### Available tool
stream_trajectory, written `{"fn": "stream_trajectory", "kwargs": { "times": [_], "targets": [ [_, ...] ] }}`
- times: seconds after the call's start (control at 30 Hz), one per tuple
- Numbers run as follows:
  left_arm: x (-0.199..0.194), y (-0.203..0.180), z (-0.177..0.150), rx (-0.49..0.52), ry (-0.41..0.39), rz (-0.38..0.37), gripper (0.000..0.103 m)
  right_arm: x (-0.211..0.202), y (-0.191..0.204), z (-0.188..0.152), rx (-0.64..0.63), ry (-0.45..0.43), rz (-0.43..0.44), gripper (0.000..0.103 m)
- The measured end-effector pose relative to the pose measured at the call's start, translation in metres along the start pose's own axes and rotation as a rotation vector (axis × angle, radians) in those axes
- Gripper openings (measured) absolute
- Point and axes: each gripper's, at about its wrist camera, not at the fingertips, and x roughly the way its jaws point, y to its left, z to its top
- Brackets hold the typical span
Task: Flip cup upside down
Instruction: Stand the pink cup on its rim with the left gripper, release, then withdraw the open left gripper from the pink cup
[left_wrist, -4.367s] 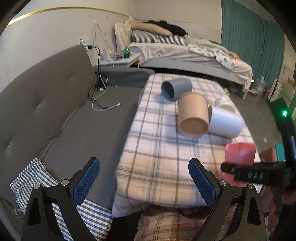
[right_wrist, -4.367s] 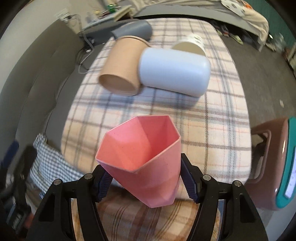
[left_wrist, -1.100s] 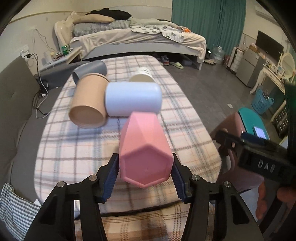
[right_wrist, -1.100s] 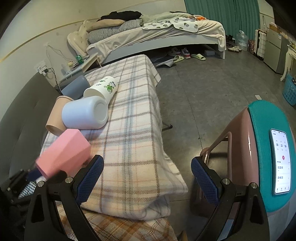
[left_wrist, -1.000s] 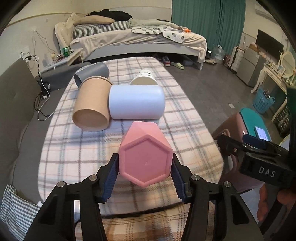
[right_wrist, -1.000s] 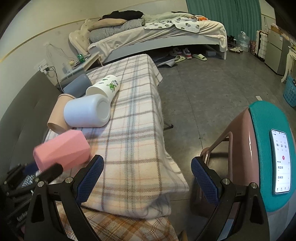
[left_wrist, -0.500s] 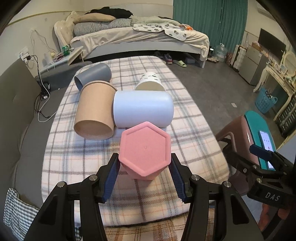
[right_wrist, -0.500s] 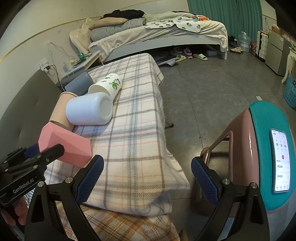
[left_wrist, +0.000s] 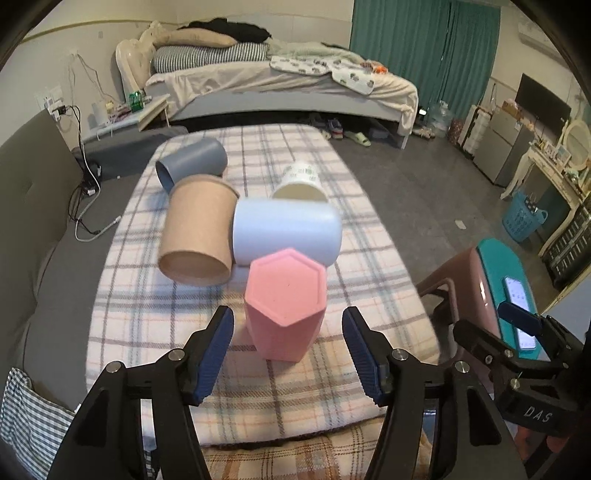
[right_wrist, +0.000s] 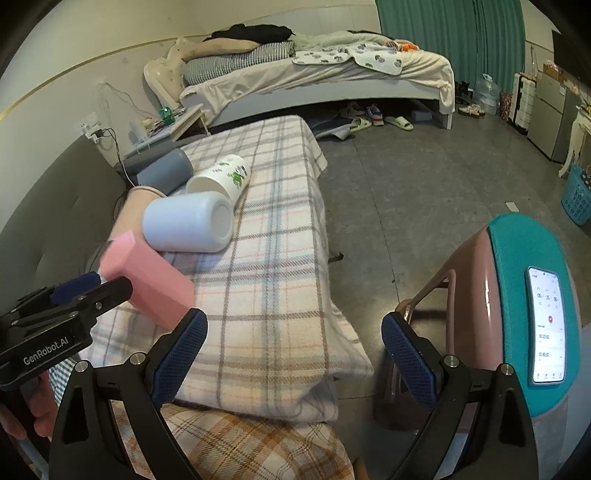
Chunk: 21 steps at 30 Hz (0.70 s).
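The left gripper (left_wrist: 288, 350) has let go: its fingers, clamped on the pink cup (left_wrist: 284, 302) half a second ago, now stand spread on either side of it. The cup stands base-up on the plaid counter (left_wrist: 147, 306), seemingly just touching the pale blue cup (left_wrist: 288, 232) behind. The right gripper (right_wrist: 293, 350) hangs open and empty beside the counter, over the floor

Five cups: pink (left_wrist: 285, 306), blue (left_wrist: 286, 236), tan (left_wrist: 197, 236), grey (left_wrist: 192, 164), white printed (left_wrist: 301, 182). Two tools (left_wrist: 288, 354) (right_wrist: 293, 354).
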Motion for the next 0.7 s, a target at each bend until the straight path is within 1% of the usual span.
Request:
{"fn": "stream_trajectory", "kwargs": {
  "times": [0.1,0.27,0.37,0.57,0.6,0.67,0.7],
  "targets": [
    [-0.018,0.003,0.004,-0.008,-0.038,-0.003,0.064,-0.018,0.009,0.001,-0.019,-0.03,-0.002,0.096],
    [-0.064,0.012,0.007,-0.018,-0.131,-0.01,0.064,-0.052,0.026,0.004,-0.069,-0.089,-0.006,0.096],
    [-0.092,0.015,0.008,-0.013,-0.187,0.004,0.064,-0.077,0.036,0.009,-0.091,-0.14,-0.007,0.096],
    [-0.141,0.029,-0.005,-0.023,-0.295,0.01,0.065,-0.123,0.058,0.014,-0.144,-0.237,-0.003,0.096],
    [-0.146,0.032,-0.009,-0.03,-0.31,0.013,0.072,-0.129,0.062,0.013,-0.155,-0.253,0.0,0.096],
    [-0.155,0.04,-0.02,-0.055,-0.348,0.019,0.083,-0.138,0.071,0.008,-0.175,-0.284,0.003,0.096],
    [-0.158,0.045,-0.026,-0.063,-0.372,0.016,0.084,-0.14,0.074,0.005,-0.179,-0.294,0.008,0.096]
  ]
}}
